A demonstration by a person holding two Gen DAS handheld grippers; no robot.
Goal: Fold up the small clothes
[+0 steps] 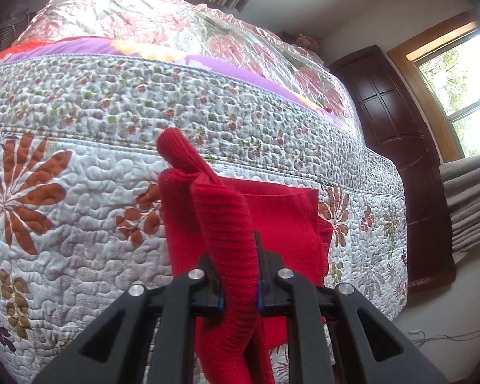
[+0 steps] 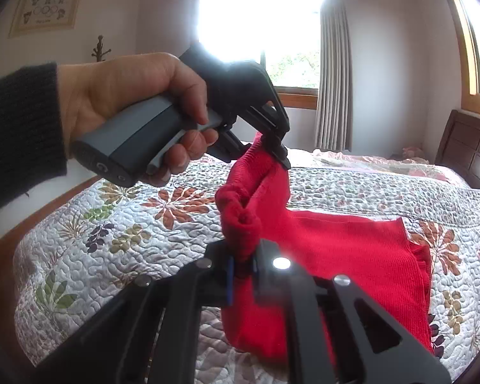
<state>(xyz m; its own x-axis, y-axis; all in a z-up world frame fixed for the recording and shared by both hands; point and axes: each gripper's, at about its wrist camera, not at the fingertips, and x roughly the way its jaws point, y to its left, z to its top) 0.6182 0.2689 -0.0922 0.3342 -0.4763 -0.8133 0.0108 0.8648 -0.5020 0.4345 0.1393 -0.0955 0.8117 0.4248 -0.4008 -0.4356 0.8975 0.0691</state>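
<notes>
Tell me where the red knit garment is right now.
The red knit garment hangs between both grippers over the floral quilt, its far part resting on the bed: left gripper and right gripper each pinch an edge.

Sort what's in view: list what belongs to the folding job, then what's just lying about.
Belongs to the job:
- red knit garment, partly lying on the bed
- left tool, shut on the garment
- right tool, shut on the garment
- floral quilt, the folding surface

Just lying about:
- pink and purple bedding
- dark wooden cabinet
- framed picture
- grey curtain
</notes>
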